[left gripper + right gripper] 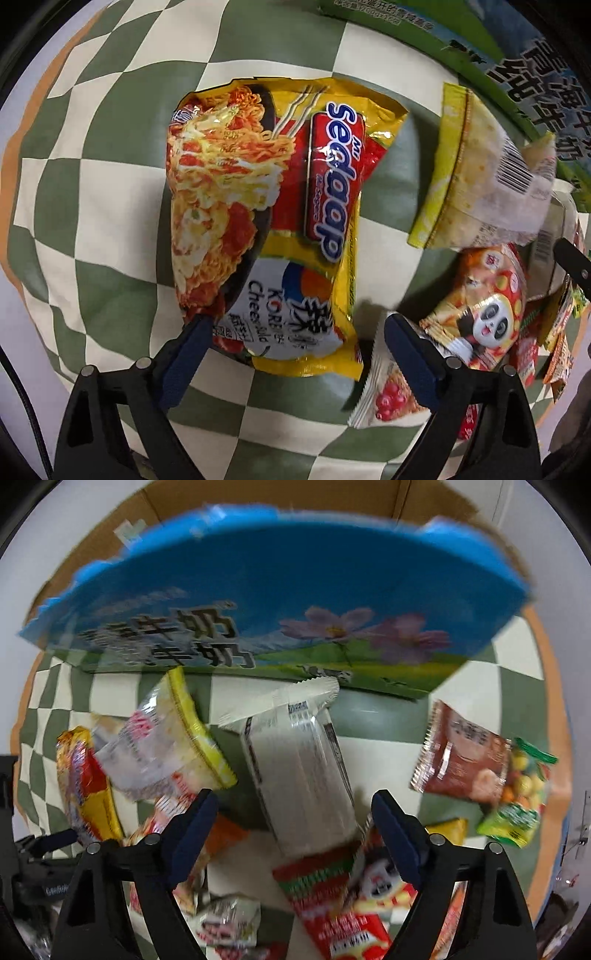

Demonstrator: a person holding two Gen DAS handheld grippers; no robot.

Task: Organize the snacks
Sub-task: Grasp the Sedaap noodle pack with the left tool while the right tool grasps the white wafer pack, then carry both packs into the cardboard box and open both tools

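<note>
A: Where's the left gripper (295, 325)?

B: Jaws spread wide, either side of the bottom end of the yellow noodle packet (266, 221) on the checkered cloth (92, 203); not pinching it.

A: And the right gripper (293, 805)?

B: Also wide, holding nothing, straddling the white packet (295, 760) below the blue milk carton (280, 590).

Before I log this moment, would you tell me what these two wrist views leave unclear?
- Left wrist view: the milk carton is cut off by the top edge, so its full label is unreadable.
- Left wrist view: the packet with red berries is half hidden behind the left gripper.
- Right wrist view: motion blur smears the print on the white packet.
- Right wrist view: the cardboard box interior is hidden by the carton.
</note>
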